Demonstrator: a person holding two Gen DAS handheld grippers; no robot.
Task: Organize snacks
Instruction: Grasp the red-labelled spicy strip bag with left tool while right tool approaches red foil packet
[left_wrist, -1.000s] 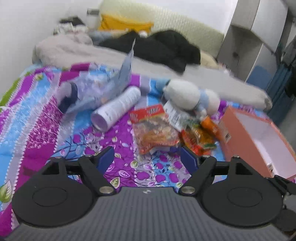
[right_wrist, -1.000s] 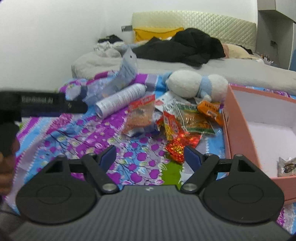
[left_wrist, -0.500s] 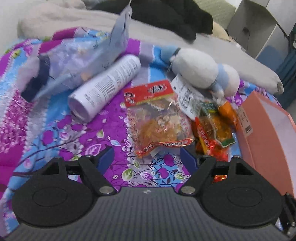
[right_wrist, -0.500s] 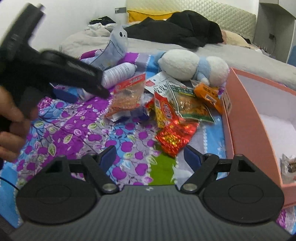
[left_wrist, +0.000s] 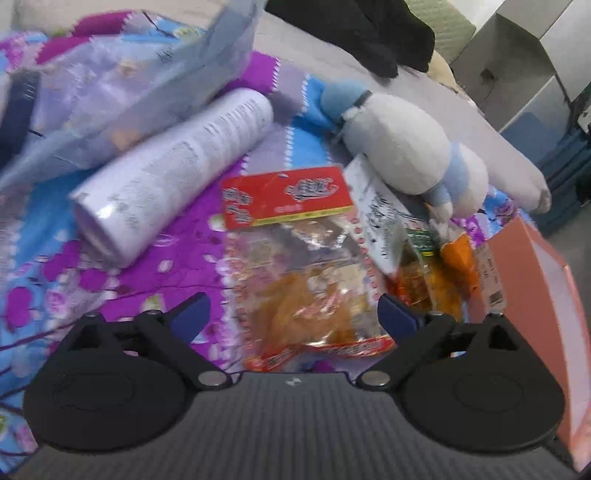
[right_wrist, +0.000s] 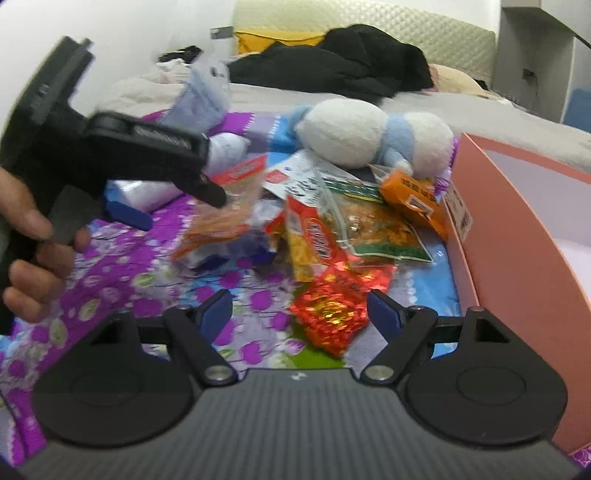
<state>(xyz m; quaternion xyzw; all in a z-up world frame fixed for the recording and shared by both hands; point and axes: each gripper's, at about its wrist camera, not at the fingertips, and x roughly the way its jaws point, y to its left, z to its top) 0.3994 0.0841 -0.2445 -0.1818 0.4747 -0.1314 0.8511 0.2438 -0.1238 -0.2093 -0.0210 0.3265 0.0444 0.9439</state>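
Several snack packets lie in a heap on the floral bedspread beside an open pink box (right_wrist: 517, 236). My left gripper (left_wrist: 293, 314) is open, its jaws on either side of a clear red-topped snack bag (left_wrist: 295, 258), just above it. It also shows in the right wrist view (right_wrist: 195, 240), over the same bag (right_wrist: 225, 218). My right gripper (right_wrist: 297, 308) is open and empty, close above a red foil packet (right_wrist: 336, 295). Behind lie a yellow packet (right_wrist: 310, 240), a green-edged packet (right_wrist: 373, 229) and an orange packet (right_wrist: 413, 199).
A white cylinder (left_wrist: 173, 166) and a pale plastic bag (left_wrist: 122, 92) lie to the left. A white and blue plush toy (right_wrist: 373, 136) sits behind the snacks. The pink box (left_wrist: 532, 280) stands at the right. Dark clothes and pillows lie farther back on the bed.
My left gripper has moved forward and down over the red-topped snack bag, which now sits between its open jaws. My right gripper has moved closer to the red foil packet.
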